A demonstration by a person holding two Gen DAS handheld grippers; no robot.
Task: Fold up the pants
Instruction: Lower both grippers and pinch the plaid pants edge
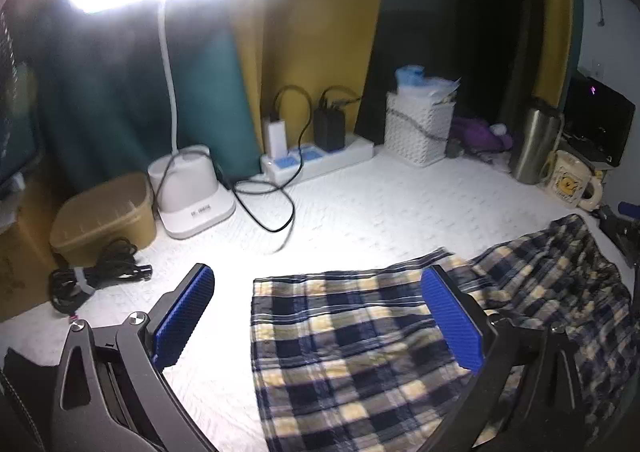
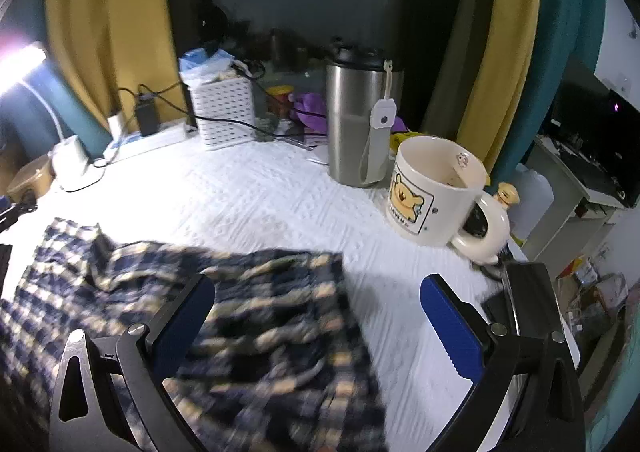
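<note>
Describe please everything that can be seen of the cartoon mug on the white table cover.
The cartoon mug is cream-white, looks ceramic, and has a thick rounded handle turned toward the camera's right. A framed yellow bear picture is printed on its side, and a small figure is printed inside near the rim. It stands upright and looks almost empty, with a brownish stain inside. It rests on the white quilted cover, just right of the steel tumbler; whether they touch is unclear. Neither tool touches it.

Pants (image 1: 360, 332) plaid cloth; tumbler (image 2: 358, 120) brushed metal; mug (image 2: 432, 192) glossy.
</note>
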